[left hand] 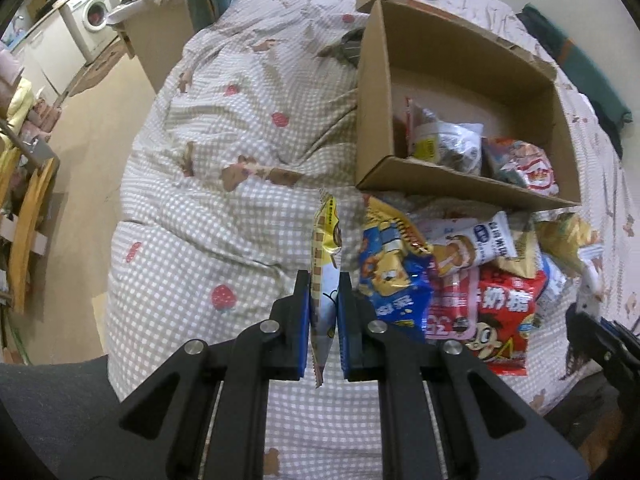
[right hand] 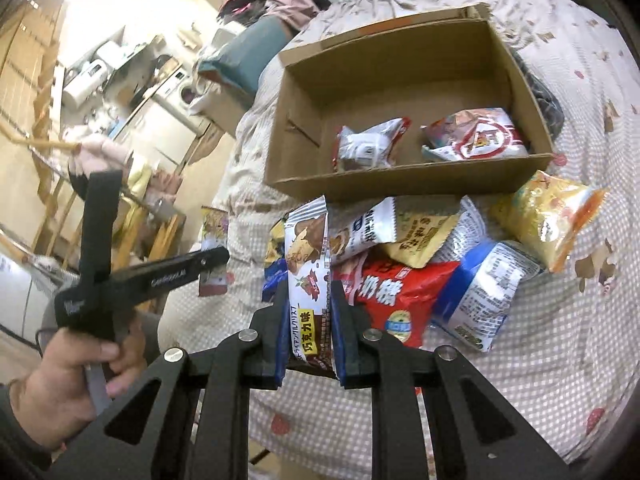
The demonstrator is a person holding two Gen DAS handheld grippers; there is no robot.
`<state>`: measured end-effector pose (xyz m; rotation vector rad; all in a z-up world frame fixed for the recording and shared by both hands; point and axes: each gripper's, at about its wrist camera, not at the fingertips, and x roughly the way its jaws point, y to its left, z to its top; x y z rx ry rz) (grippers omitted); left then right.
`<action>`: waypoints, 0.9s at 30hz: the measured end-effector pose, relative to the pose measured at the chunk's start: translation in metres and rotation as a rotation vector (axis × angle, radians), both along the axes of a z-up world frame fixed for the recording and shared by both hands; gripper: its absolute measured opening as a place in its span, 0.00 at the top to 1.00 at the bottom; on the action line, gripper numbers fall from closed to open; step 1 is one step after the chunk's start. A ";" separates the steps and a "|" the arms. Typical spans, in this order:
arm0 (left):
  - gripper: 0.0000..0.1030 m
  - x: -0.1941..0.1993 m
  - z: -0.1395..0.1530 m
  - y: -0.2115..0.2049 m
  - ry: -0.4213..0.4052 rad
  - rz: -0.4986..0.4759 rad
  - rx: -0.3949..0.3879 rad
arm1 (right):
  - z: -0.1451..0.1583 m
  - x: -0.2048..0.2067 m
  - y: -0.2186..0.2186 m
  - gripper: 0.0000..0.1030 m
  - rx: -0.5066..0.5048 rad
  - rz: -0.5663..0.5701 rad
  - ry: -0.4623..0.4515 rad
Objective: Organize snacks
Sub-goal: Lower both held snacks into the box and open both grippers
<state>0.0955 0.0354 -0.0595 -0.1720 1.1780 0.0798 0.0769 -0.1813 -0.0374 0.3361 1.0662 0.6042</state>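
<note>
My left gripper (left hand: 325,280) is shut on a yellow and white snack packet (left hand: 326,248), held edge-on above the checked bedspread, left of the snack pile (left hand: 472,272). My right gripper (right hand: 309,288) is shut on a brown and white chocolate snack packet (right hand: 307,264) over the near edge of the pile (right hand: 420,272). An open cardboard box (left hand: 452,60) lies beyond the pile and holds two or three packets (right hand: 372,144). The left gripper also shows in the right wrist view (right hand: 208,258), still holding its packet.
The checked bedspread (left hand: 224,208) covers the bed; its left edge drops to the floor. A red packet (right hand: 396,296), a blue and white packet (right hand: 484,296) and a yellow packet (right hand: 548,216) lie in the pile. Shelves and a washing machine (left hand: 94,16) stand far left.
</note>
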 end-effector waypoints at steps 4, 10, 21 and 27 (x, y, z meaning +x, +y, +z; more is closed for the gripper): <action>0.91 0.001 0.006 0.002 -0.011 0.008 -0.078 | 0.001 0.003 -0.013 0.82 0.013 -0.020 0.009; 0.91 0.020 0.046 -0.010 -0.072 -0.043 -0.107 | 0.031 0.026 -0.048 0.82 0.042 -0.067 -0.027; 0.91 0.083 0.091 -0.038 -0.177 -0.129 -0.061 | 0.053 0.082 -0.074 0.82 0.051 -0.161 -0.069; 0.91 0.106 0.083 -0.048 -0.178 -0.137 -0.057 | 0.046 0.116 -0.077 0.82 0.030 -0.175 -0.053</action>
